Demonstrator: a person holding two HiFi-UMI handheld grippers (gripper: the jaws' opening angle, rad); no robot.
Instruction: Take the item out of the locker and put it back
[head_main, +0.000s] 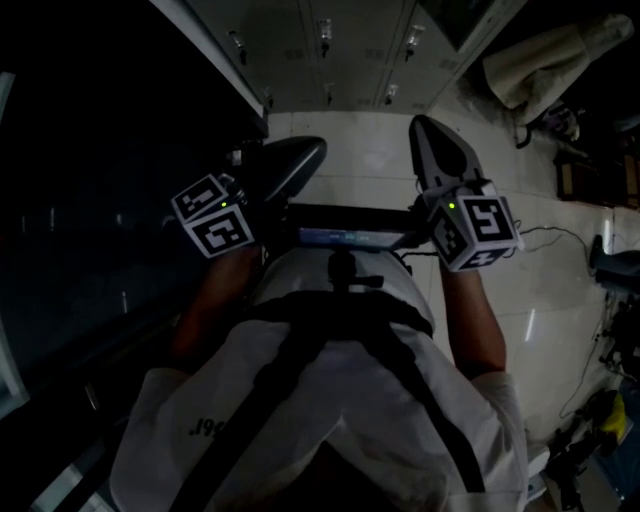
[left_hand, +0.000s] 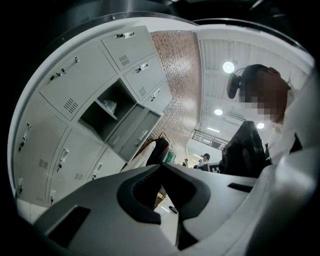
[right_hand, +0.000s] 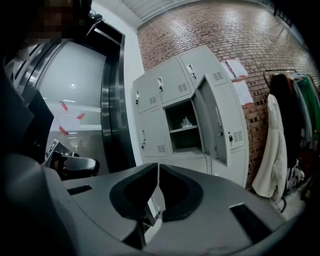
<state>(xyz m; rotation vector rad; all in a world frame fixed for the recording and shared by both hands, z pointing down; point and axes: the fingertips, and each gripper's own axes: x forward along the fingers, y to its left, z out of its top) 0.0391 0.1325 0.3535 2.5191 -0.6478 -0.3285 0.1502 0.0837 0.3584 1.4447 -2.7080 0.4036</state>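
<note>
A grey locker bank (right_hand: 170, 100) stands against a brick wall, some way ahead of both grippers. One middle compartment (right_hand: 184, 131) is open, its door (right_hand: 216, 125) swung to the right. A small pale item (right_hand: 186, 121) lies on the shelf inside; the left gripper view shows the same item (left_hand: 109, 105) in the open compartment. My left gripper (left_hand: 160, 166) is shut with nothing between its jaws. My right gripper (right_hand: 158, 165) is also shut and empty. In the head view the left gripper (head_main: 305, 155) and right gripper (head_main: 428, 135) are held in front of my chest, short of the lockers (head_main: 320, 50).
A dark glass door with a metal frame (right_hand: 107, 100) stands left of the lockers. To their right is a coat rack with a white garment (right_hand: 272, 150). Cables and gear (head_main: 590, 250) lie on the pale floor at right. A person (left_hand: 204, 160) stands far off.
</note>
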